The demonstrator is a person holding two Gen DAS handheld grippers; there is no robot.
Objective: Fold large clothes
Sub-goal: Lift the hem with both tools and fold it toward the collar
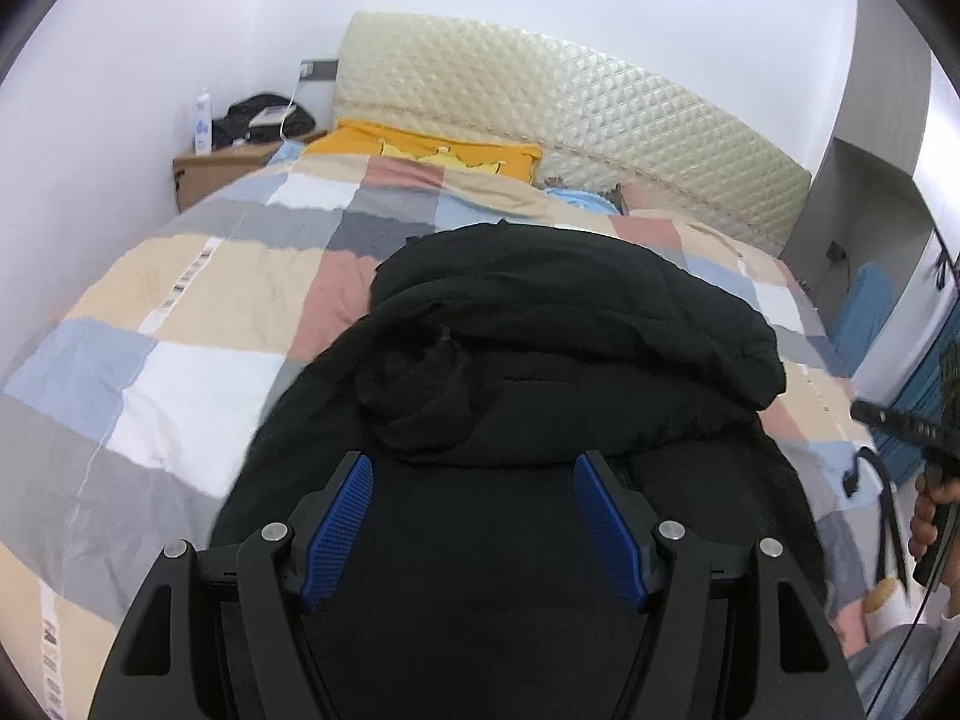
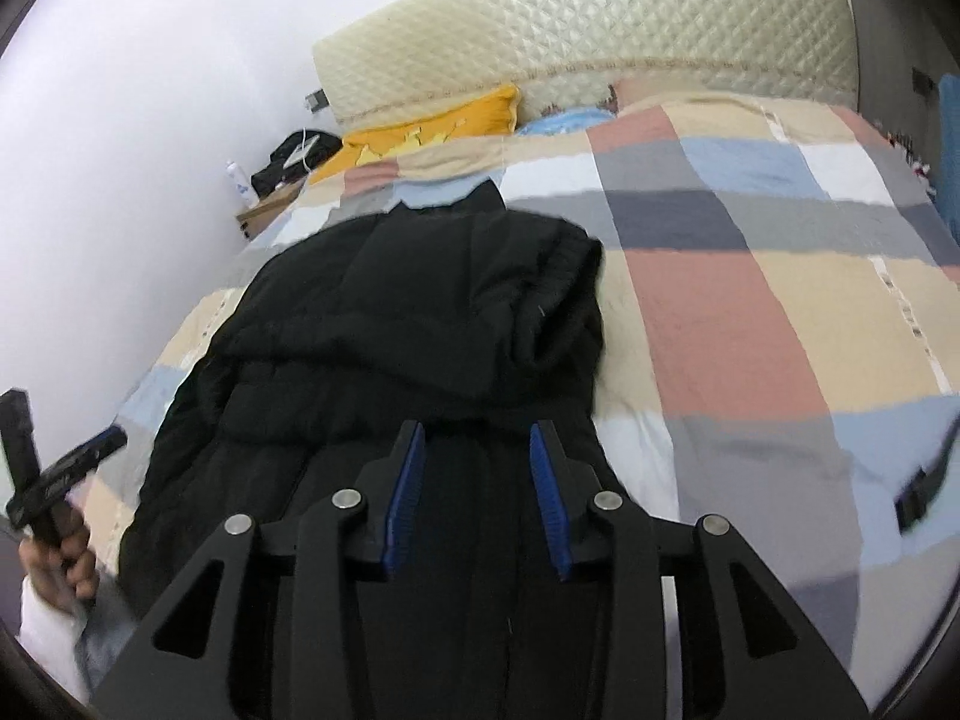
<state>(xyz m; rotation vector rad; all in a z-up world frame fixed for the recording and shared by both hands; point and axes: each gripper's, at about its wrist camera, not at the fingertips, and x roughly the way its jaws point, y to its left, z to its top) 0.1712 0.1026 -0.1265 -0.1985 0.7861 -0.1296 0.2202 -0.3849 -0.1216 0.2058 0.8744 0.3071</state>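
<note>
A large black padded jacket [image 1: 558, 348] lies on the bed, its upper part folded back toward me over the body; it also shows in the right wrist view [image 2: 420, 312]. My left gripper [image 1: 474, 468] is open and empty, hovering over the jacket's near part. My right gripper [image 2: 477, 435] is open and empty, also over the jacket's near part, toward its right side. The left gripper also shows at the left edge of the right wrist view [image 2: 90, 450], and the right gripper's handle at the right edge of the left wrist view [image 1: 900, 426].
The bed has a checked quilt [image 1: 198, 300] in beige, pink, blue, grey and white, a quilted cream headboard [image 1: 570, 114] and a yellow pillow [image 1: 420, 147]. A wooden nightstand [image 1: 222, 171] with a bottle and black bag stands far left. A grey cabinet [image 1: 864, 180] is at right.
</note>
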